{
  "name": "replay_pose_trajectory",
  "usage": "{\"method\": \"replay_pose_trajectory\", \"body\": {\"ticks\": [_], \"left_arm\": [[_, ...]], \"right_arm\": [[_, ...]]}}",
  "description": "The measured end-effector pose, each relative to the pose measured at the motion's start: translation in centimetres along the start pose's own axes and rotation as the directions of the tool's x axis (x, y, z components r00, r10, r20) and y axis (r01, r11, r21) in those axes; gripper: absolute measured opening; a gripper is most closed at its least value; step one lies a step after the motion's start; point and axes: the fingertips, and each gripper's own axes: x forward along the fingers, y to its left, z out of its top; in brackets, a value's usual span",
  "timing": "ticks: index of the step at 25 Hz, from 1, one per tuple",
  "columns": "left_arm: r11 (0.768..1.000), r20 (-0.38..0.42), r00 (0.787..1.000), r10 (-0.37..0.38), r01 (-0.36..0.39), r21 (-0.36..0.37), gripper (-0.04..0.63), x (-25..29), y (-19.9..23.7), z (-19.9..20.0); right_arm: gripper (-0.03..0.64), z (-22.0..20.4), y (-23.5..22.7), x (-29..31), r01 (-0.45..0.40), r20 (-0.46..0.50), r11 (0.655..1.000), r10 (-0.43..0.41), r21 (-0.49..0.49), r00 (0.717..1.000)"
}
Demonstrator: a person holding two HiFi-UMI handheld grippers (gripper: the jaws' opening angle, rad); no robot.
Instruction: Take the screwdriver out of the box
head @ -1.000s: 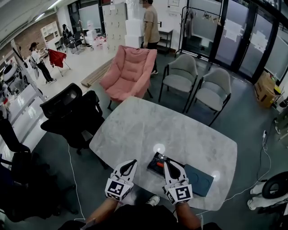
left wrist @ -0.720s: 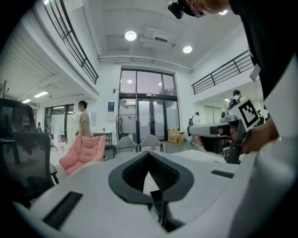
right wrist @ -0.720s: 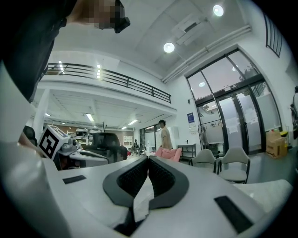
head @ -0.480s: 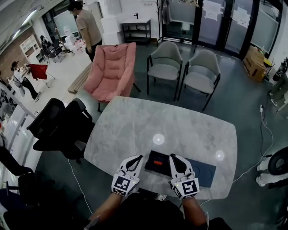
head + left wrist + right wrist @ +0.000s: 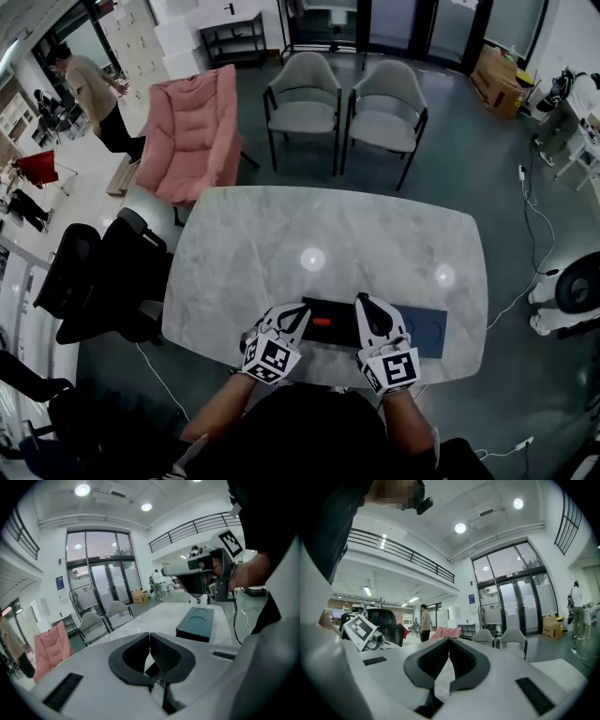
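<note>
An open black box [image 5: 339,330] lies near the front edge of the marble table [image 5: 281,234]. An orange-handled screwdriver [image 5: 322,322] lies inside it. The box's dark teal lid [image 5: 427,330] lies flat just right of it, also seen in the left gripper view as the lid [image 5: 197,623]. My left gripper [image 5: 298,313] is shut and empty at the box's left end. My right gripper [image 5: 362,303] is shut and empty at the box's right end, over the seam between box and lid. In each gripper view the jaws meet at the tips, left gripper [image 5: 150,635] and right gripper [image 5: 449,640].
Two grey chairs [image 5: 342,98] stand beyond the table's far edge and a pink lounge chair [image 5: 192,131] at its far left. A black office chair [image 5: 103,272] sits at the left. A person [image 5: 89,89] walks far left. Cables run across the floor at right.
Both grippers have spread apart to either end of the box, the left one sinking toward the table. The head view has tilted further down, so the table sits higher in the picture.
</note>
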Motion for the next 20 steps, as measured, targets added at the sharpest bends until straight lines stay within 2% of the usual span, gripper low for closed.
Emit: {"method": "replay_pose_trajectory", "body": {"ticks": [2,3,4,7,9,12,16,20], "left_arm": [[0.996,-0.046,0.997,-0.069,0.071,0.047,0.038,1.2,-1.1,-0.8],[0.991,-0.073,0.992,-0.105,0.110,0.072,0.121,1.8,-1.7,-1.2],[0.984,-0.104,0.986,-0.133,0.144,0.102,0.175,2.4,-2.3,-1.6],[0.953,-0.210,0.960,-0.185,0.227,0.199,0.211,4.1,-3.7,-3.7],[0.927,-0.275,0.937,-0.215,0.284,0.246,0.212,5.3,-4.7,-5.1],[0.885,-0.379,0.890,-0.254,0.372,0.279,0.216,7.0,-6.0,-7.3],[0.834,-0.519,0.808,-0.280,0.472,0.285,0.218,9.1,-7.2,-10.7],[0.787,-0.607,0.743,-0.281,0.540,0.298,0.217,10.1,-8.2,-12.3]], "right_arm": [[0.023,-0.4,-0.5,-0.3,0.019,-0.010,1.000,-0.019,0.003,1.000],[0.023,-0.4,-0.8,-0.4,0.029,-0.013,1.000,-0.029,0.003,1.000],[0.023,-0.5,-1.1,-0.5,0.038,-0.015,0.999,-0.038,0.005,0.999],[0.023,-0.9,-1.6,-0.7,0.062,-0.018,0.998,-0.062,0.011,0.998],[0.023,-1.3,-1.8,-0.8,0.070,-0.018,0.997,-0.070,0.015,0.997],[0.024,-1.7,-1.9,-1.0,0.075,-0.027,0.997,-0.075,0.016,0.997],[0.023,-2.1,-3.4,-1.7,0.119,-0.034,0.993,-0.119,0.024,0.992],[0.024,-2.3,-5.5,-2.4,0.159,-0.039,0.987,-0.158,0.027,0.987]]}}
